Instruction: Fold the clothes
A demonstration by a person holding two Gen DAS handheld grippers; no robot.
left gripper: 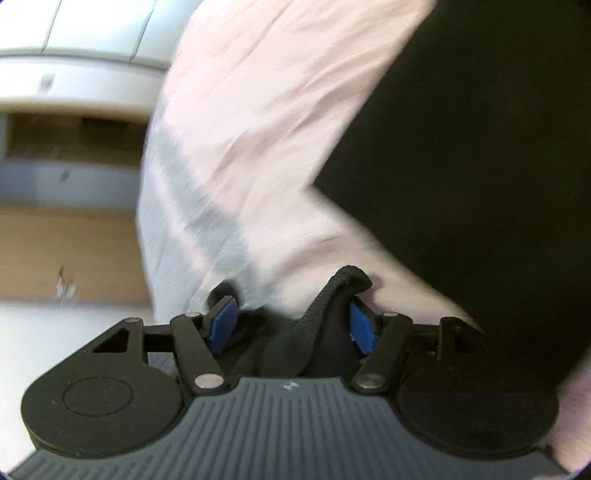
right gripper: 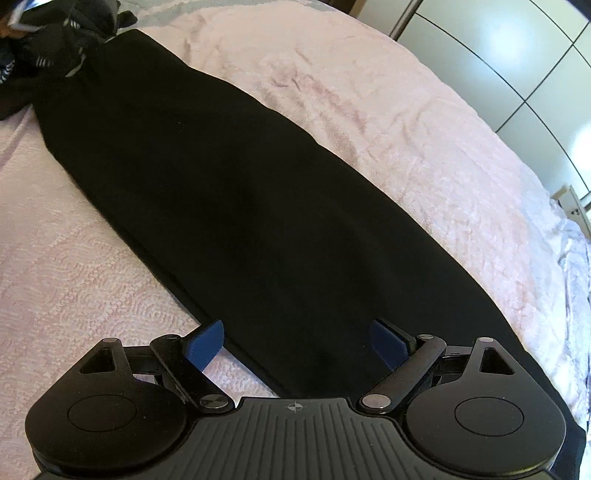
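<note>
On the pink bedspread point(right gripper: 388, 122), a long black garment point(right gripper: 229, 192) lies flat and stretched out, running from just under the right gripper point(right gripper: 297, 343) away to the far end of the bed. There its far end meets a dark crumpled pile of clothes point(right gripper: 62, 44) with pale markings, lying on the bedspread at that far end. The right gripper hovers over the near end of the garment with its blue pads point(right gripper: 207, 345) spread wide, one over the garment's edge and the other over the black cloth, pinching nothing. In the left wrist view, which is blurred, the left gripper point(left gripper: 291, 321) has its blue pads point(left gripper: 221, 325) drawn in on a bunched, ribbed black hem point(left gripper: 332, 295) of the garment, which rises in a fold between them. Beyond the bedspread on that side stand pale cabinet doors point(left gripper: 92, 26) and a wooden surface point(left gripper: 66, 243).
</note>
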